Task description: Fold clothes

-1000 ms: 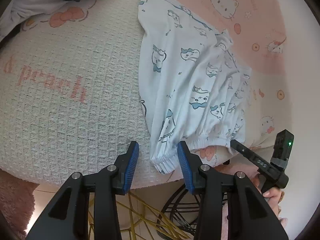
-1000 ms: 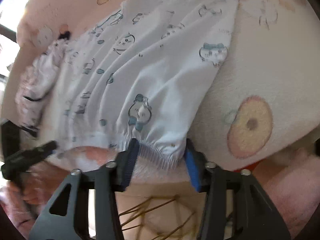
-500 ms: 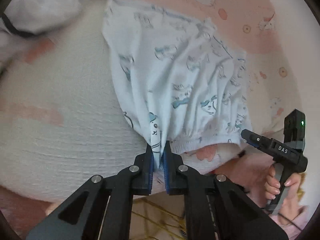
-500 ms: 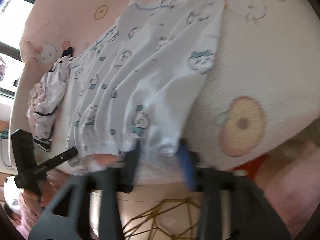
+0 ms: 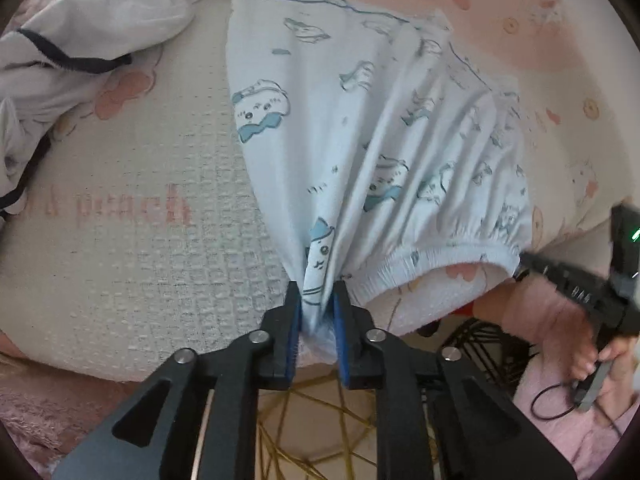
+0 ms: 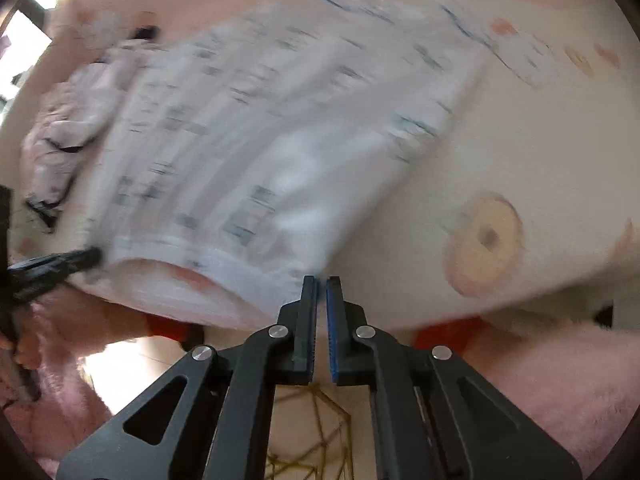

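Since a second ago: waistband gathered into left gripper [image 5: 316,312], whose jaws have eased slightly wider; right gripper [image 6: 322,292] snapped closed, shifted sideways.

Printed pyjama trousers [image 5: 360,128]: elastic waistband pinched between blue pads [image 5: 295,320] at the near edge of the cream waffle blanket [image 5: 160,200]. Right jaws are closed at the waistband's far corner; whether cloth is caught cannot be told through blur. White dark-trimmed garment [image 5: 80,36] lies crumpled beyond, on pink cartoon bedding [image 5: 560,20].
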Motion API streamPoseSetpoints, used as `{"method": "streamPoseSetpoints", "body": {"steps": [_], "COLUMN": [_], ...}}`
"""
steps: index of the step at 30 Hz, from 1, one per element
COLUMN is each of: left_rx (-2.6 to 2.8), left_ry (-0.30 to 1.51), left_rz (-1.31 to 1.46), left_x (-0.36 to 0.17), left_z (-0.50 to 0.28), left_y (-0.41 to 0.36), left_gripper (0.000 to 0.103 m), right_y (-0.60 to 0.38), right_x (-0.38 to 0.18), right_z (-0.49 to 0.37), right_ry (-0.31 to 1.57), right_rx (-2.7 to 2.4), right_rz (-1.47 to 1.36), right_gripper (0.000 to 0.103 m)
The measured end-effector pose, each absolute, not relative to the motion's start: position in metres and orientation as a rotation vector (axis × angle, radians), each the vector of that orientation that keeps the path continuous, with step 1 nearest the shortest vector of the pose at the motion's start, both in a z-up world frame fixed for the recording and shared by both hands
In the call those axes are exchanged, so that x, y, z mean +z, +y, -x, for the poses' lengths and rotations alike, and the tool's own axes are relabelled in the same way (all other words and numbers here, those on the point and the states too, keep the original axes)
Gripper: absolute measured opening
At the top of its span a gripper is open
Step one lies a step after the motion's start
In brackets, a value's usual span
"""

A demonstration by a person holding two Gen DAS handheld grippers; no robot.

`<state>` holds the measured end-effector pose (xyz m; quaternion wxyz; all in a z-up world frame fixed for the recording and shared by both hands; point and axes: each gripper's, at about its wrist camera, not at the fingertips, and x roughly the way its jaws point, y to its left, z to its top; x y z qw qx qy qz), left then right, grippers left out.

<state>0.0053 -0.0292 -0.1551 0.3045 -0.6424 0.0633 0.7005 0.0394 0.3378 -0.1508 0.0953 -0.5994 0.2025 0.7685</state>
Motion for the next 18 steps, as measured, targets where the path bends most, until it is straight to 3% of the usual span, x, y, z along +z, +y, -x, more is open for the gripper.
{"method": "streamPoseSetpoints", "body": {"steps": [2,4,11,15,18], "left_rx": [1.881,1.900,2.036,2.041,2.041], "left_ry": [0.142,0.165,0.334,0.373,0.449], "left_rz": [1.674,1.647,1.466,1.351,1.299], "left_x": [-0.140,-0.125,-0.095,-0.105,-0.117], "left_z": [0.007,0.025,0.113,0.145,0.173], "left_y": [-0.032,-0.032,0.011,0.064,0.095], "left_gripper": [0.027,0.030,0.030,0.030,0.030], "right_y": [0.346,0.353,0.374,0.385,0.399], "right_x": [-0.156,-0.142,-0.062,-0.057,-0.073], "right_z": [-0.041,-0.039,0.027,0.084,0.124], "right_ry": [0.675,0.735,0.600,0.487,0.505], "right_rx": [2.234,2.256,2.443,2.437,2.431], "right_rz": [1.812,1.754,1.569,1.567,1.586], "right_gripper": [0.005,0.016,0.035,0.040,0.046]}}
